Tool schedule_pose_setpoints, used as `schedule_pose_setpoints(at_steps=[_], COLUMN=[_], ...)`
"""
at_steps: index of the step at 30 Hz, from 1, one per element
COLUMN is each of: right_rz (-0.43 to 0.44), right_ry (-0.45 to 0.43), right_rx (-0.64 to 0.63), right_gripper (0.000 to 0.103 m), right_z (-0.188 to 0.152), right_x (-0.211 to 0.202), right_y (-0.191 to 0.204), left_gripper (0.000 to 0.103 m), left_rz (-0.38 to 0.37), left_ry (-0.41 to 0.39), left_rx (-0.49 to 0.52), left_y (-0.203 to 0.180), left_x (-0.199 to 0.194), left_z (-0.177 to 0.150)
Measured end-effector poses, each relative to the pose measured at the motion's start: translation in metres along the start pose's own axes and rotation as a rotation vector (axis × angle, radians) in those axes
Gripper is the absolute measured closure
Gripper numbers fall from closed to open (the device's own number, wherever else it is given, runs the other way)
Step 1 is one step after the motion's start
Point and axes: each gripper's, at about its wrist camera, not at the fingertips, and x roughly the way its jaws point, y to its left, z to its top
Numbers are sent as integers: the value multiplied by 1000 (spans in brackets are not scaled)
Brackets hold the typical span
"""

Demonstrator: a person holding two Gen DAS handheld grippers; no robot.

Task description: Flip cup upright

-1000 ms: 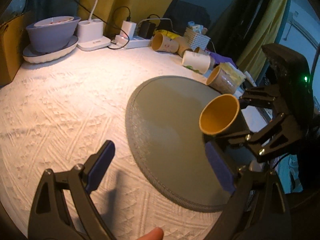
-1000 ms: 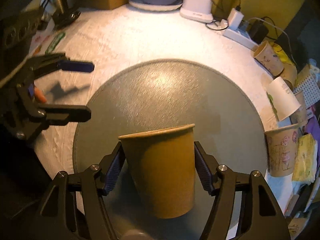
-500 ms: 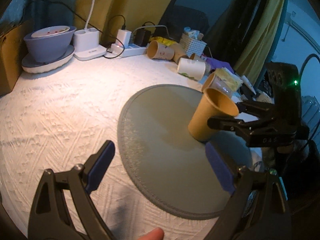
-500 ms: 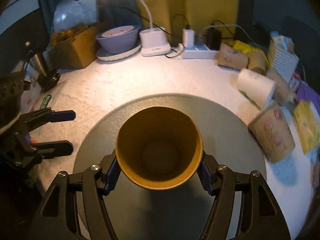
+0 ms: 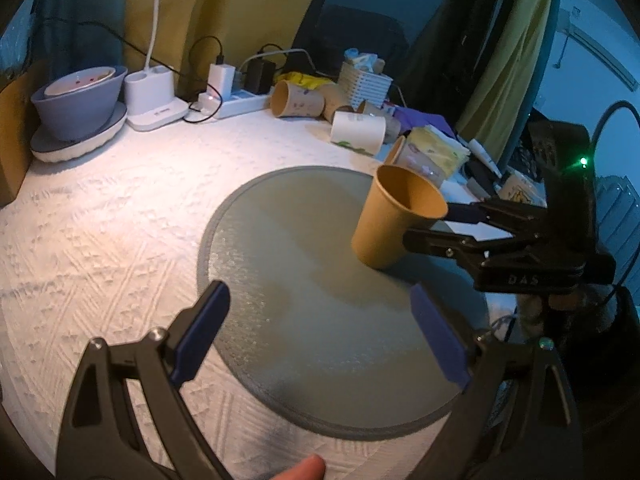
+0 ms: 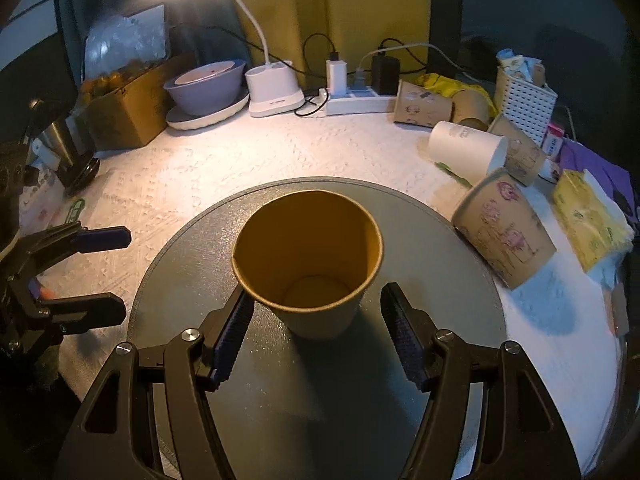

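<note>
A plain brown paper cup (image 6: 306,264) stands upright, mouth up, on the round grey mat (image 6: 440,280). It also shows in the left wrist view (image 5: 394,222), on the mat (image 5: 280,280). My right gripper (image 6: 318,338) is open, its jaws on either side of the cup's lower part with gaps showing. In the left wrist view the right gripper (image 5: 436,220) reaches the cup from the right. My left gripper (image 5: 320,340) is open and empty above the mat's near edge; it also shows at the left of the right wrist view (image 6: 108,270).
Several paper cups lie on their sides to the right, among them a white one (image 6: 466,152) and a printed one (image 6: 506,228). A grey bowl on a plate (image 6: 206,90), a lamp base (image 6: 274,88), a power strip (image 6: 356,100), a white basket (image 6: 524,98) and a cardboard box (image 6: 128,108) line the back.
The right gripper turned the cup upright, set it on the mat and opened its jaws. The left gripper stayed open and nearly still.
</note>
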Motion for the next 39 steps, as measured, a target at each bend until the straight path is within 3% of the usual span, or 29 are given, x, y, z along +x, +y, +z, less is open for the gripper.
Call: schedule_pose_setpoints(at_steps=[21, 39], right_rz=[-53, -98], right_ry=[-69, -173], right_rx=[47, 43], right_gripper=[34, 34], right_z=[-40, -62], right_x=[-61, -119], right_y=[20, 46], left_gripper=[10, 10], left_rz=[-8, -11], left_ry=[-56, -179], left_rx=[57, 101], left_y=[-43, -72], left_x=[-37, -85], left_z=[-18, -30])
